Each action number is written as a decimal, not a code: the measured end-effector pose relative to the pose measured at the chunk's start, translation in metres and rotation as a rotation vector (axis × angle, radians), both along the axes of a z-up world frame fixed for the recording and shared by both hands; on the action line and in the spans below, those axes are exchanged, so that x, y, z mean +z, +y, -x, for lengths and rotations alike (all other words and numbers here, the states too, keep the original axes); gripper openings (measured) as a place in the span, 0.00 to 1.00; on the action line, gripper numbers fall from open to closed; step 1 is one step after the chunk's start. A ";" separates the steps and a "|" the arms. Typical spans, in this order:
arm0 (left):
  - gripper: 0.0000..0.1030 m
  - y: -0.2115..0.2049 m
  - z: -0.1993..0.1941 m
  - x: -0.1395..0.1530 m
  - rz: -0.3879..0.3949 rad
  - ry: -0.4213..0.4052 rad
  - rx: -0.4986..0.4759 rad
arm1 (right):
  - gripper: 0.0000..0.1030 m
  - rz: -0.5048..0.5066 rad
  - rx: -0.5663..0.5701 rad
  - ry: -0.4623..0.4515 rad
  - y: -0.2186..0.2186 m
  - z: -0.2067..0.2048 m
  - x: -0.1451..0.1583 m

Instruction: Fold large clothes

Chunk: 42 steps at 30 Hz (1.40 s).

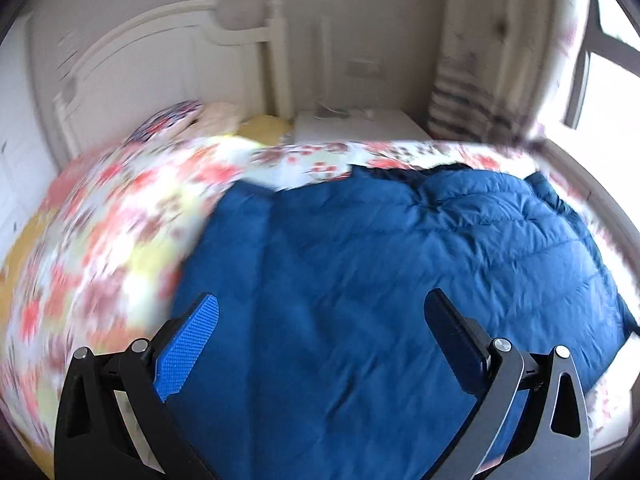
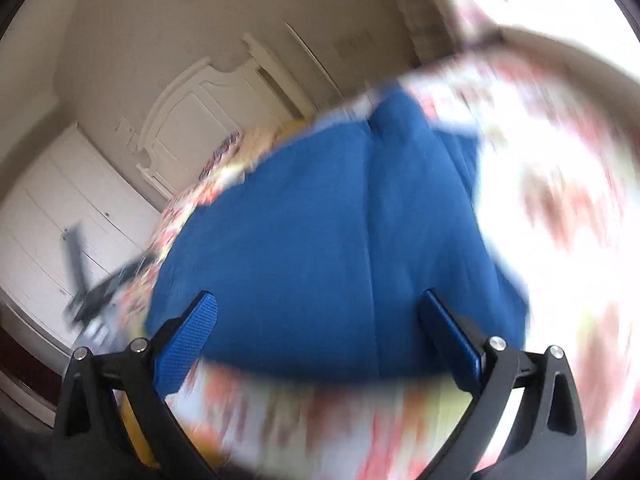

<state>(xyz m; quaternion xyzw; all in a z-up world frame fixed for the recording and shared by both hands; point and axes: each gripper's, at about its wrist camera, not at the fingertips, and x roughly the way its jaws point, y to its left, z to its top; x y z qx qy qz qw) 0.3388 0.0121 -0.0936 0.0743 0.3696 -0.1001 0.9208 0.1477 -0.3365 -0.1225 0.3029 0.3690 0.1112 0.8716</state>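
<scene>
A large blue puffy jacket point(image 1: 380, 264) lies spread on a floral bedspread point(image 1: 112, 216). In the left wrist view my left gripper point(image 1: 322, 308) hovers over the jacket's near part, open, with nothing between its blue pads. The right wrist view is blurred; the same blue jacket point(image 2: 320, 240) fills its middle. My right gripper point(image 2: 318, 306) is open above the jacket's near edge and holds nothing. The other gripper point(image 2: 96, 292) shows as a dark blur at the left of the right wrist view.
A white headboard point(image 1: 168, 52) and pillows point(image 1: 172, 120) stand at the bed's far end, beside a white nightstand point(image 1: 356, 126). A curtain point(image 1: 480, 60) and window point(image 1: 608, 80) are at the right. White wardrobe doors point(image 2: 52, 208) line the left wall.
</scene>
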 end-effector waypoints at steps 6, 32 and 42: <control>0.96 -0.065 -0.073 -0.010 -0.143 0.037 -0.091 | 0.97 -0.052 0.008 0.082 0.024 0.038 -0.011; 0.95 -0.215 -0.109 -0.045 -0.333 -0.137 0.017 | 0.25 -0.032 -0.378 -0.399 -0.024 -0.056 0.081; 0.86 -0.163 0.003 -0.048 -0.160 -0.031 -0.317 | 0.26 0.226 -0.310 -0.418 0.031 -0.051 0.116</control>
